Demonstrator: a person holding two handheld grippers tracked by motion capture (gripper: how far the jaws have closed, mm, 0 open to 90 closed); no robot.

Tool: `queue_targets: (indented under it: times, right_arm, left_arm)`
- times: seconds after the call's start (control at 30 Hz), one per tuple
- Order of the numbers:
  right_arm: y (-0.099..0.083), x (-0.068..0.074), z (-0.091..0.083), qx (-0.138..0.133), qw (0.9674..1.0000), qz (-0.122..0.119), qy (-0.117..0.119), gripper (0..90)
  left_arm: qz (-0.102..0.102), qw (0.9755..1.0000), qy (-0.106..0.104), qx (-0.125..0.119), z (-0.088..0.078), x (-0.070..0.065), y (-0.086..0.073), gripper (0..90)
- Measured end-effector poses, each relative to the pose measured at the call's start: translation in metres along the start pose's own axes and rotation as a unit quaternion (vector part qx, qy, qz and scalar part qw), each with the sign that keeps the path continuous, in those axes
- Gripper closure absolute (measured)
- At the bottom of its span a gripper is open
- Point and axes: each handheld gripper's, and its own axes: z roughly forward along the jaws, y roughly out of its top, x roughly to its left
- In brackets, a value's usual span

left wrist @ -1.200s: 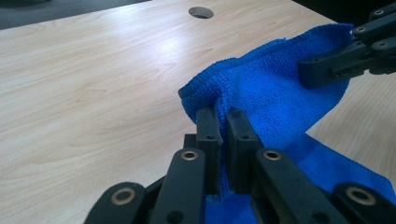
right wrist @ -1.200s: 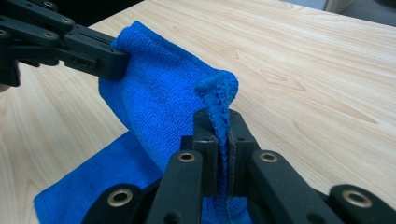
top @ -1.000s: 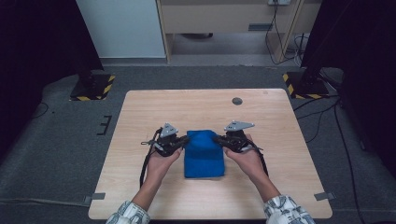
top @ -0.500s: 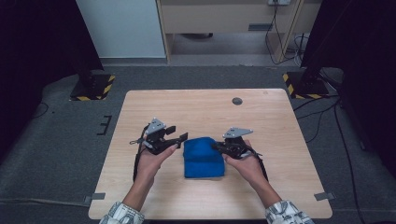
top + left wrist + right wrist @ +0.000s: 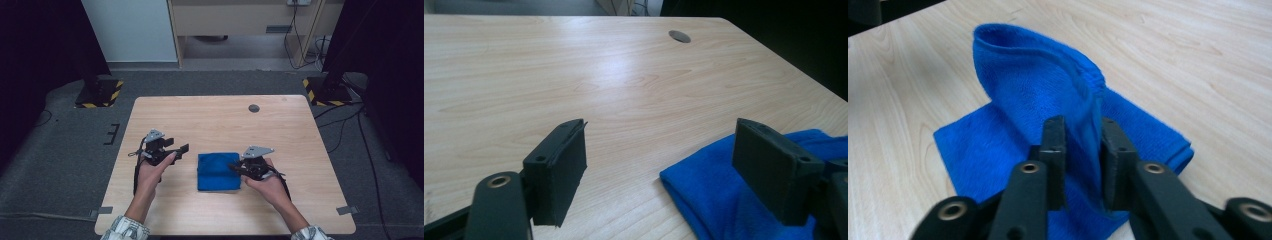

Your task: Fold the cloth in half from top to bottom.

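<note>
Blue cloth (image 5: 218,171) folded, low centre of frame on counter (image 5: 220,120). Right tongs (image 5: 239,169) clamped on its right-hand edge, fold pinched up. Left tongs (image 5: 180,150) apart, empty, left of cloth; right hand nearer

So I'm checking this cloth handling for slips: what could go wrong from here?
The right tongs pinch just one raised fold of the blue towel, so pulling may undo the folded stack or let the edge slip out. The left tongs are open beside the towel and off it, so nothing pins the far side; the whole towel could slide across the smooth table.
</note>
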Motion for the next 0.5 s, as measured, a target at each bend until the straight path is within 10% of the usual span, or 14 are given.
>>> queue_targets:
  times: [0.5]
  right_arm:
    - [-0.03,0.014,-0.013,0.036,0.9992,-0.019,-0.003,49.7]
  left_arm:
    - [0.0,0.9998,0.011,0.016,0.004,-0.001,-0.016,20.6]
